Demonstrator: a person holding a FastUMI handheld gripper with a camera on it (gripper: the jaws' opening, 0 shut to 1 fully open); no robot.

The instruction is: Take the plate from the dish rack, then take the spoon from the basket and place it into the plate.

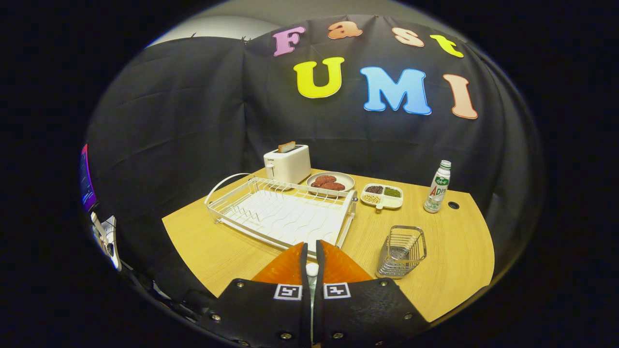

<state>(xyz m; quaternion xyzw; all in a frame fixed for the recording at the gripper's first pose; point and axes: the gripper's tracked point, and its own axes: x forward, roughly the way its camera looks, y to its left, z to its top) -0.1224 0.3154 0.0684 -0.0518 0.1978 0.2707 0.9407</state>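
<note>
My gripper (312, 247) hovers low over an orange plate (338, 268) that lies on the wooden table, in front of the white dish rack (285, 215). The two black fingers are pressed nearly together on a thin white spoon (312, 269). Its rounded end pokes up between them, right above the plate's middle. The fingers hide the rest of the spoon and the near part of the plate. To the right of the plate stands the metal wire basket (402, 251), which looks empty. No dishes stand in the rack.
Behind the rack are a white toaster (287, 163) with a slice of bread, a plate of brown patties (331, 182) and a divided snack tray (382, 195). A small bottle (437, 187) stands at the back right. The table's front edge (203, 285) runs close by on the left.
</note>
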